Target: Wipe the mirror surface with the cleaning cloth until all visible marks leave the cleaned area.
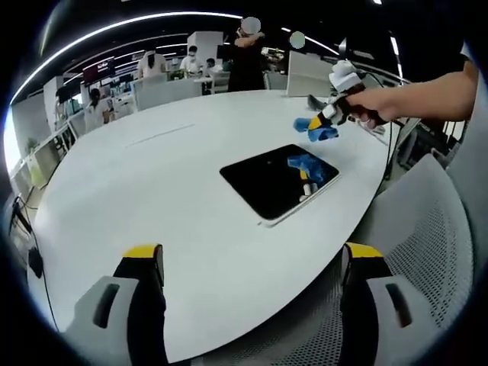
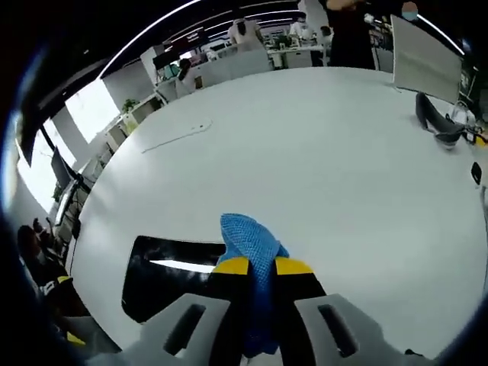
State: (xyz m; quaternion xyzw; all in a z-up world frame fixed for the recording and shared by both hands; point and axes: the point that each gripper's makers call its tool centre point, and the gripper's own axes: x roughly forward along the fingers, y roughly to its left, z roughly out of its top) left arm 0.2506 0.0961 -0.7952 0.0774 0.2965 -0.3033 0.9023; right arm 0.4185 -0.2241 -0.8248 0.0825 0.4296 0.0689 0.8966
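Over on the broad, smooth white table [image 1: 152, 183], the left gripper [image 1: 252, 263] hangs low with its yellow-tipped jaws spread wide, holding nothing. Past it lies the mirror [image 1: 278, 181], a flat dark rectangle with rounded corners, glossy and reflecting blue. Above its far edge the right gripper [image 2: 261, 266] pinches the soft, nubby blue cloth [image 2: 252, 244], held by a hand [image 1: 374, 103]. People stand behind, among desks.

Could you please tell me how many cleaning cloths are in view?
1: a blue cloth clamped in the right hand-held gripper, held above the table past the mirror. The blue shape on the mirror is its reflection.
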